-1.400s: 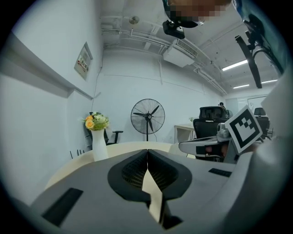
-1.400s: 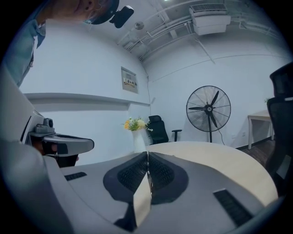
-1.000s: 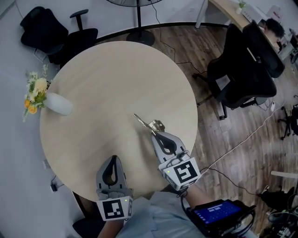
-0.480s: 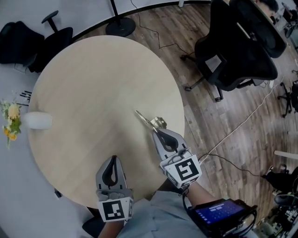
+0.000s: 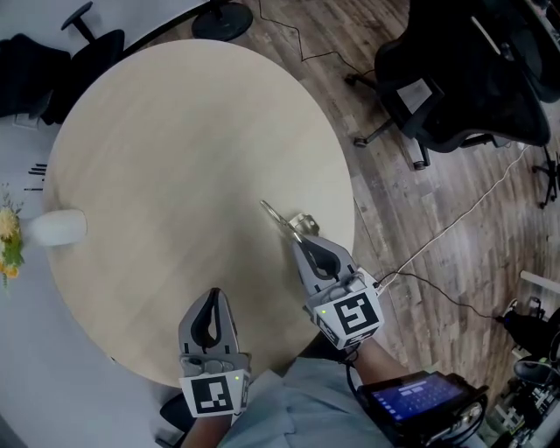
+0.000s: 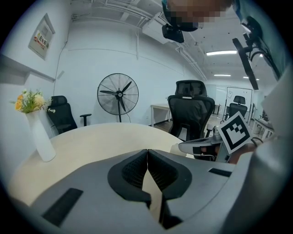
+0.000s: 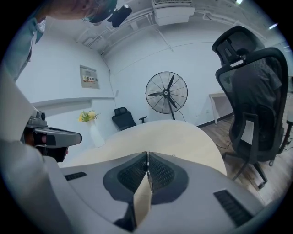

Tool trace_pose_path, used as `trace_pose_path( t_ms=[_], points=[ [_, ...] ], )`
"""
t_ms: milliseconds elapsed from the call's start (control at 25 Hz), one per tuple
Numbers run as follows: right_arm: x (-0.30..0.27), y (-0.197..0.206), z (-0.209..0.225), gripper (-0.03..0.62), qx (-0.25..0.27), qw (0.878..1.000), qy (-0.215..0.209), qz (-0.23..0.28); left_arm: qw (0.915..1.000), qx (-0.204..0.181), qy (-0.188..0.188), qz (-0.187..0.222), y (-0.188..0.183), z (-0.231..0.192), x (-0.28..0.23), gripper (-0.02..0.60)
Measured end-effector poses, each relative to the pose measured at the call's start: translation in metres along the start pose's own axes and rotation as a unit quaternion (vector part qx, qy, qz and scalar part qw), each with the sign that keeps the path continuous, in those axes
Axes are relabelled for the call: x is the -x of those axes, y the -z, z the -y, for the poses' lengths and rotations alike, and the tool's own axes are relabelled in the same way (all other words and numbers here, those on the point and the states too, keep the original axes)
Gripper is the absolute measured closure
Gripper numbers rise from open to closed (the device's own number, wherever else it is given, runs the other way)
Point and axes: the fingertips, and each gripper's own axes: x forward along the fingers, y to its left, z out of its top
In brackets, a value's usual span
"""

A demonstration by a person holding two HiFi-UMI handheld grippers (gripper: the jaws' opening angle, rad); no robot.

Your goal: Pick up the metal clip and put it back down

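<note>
The metal clip (image 5: 287,220) is a small shiny piece with a thin wire handle that points up and left, over the right part of the round wooden table (image 5: 192,131). My right gripper (image 5: 300,241) is shut on its near end. In the right gripper view only a thin bright sliver shows between the closed pads of that gripper (image 7: 147,157). My left gripper (image 5: 210,296) hovers over the table's near edge, shut and with nothing in it; its pads meet in the left gripper view (image 6: 147,153).
A white vase (image 5: 57,227) with flowers stands at the table's left edge. Black office chairs (image 5: 472,79) and a cable lie on the wood floor to the right. A fan base (image 5: 219,13) is beyond the table. A tablet (image 5: 420,401) hangs at the person's right.
The head view has drifted, so the table and the vase sit differently in the picture. Both grippers keep their places, and the clip stays in the right jaws.
</note>
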Motion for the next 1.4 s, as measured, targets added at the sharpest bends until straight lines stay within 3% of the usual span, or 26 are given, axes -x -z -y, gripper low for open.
trace_pose_path(
  t_ms=[200,360,520,760,1040,1400],
  points=[
    [-0.006,0.009,0.0,0.545,-0.003,1.0,0.001,0.006,1.0,0.003,0.001,-0.008,0.015,-0.007,-0.002,0.561],
    [-0.011,0.005,0.026,0.542,0.006,1.0,0.026,0.003,0.9999,0.004,-0.002,-0.015,0.009,-0.002,-0.014,0.561],
    [-0.007,-0.003,0.037,0.48,0.019,0.999,0.048,0.012,0.9999,0.007,-0.005,-0.013,0.008,-0.001,-0.012,0.561],
    [-0.001,-0.021,0.031,0.475,0.04,0.998,0.047,0.027,0.9999,0.006,-0.014,0.005,-0.003,0.001,-0.002,0.562],
    [0.016,-0.048,-0.011,0.476,0.061,0.997,0.024,0.047,0.9982,0.009,-0.043,0.04,-0.025,-0.011,0.043,0.562],
    [0.055,-0.084,-0.112,0.48,0.088,0.992,-0.016,0.088,0.9928,0.01,-0.07,0.097,-0.056,-0.037,0.123,0.561]
  ],
)
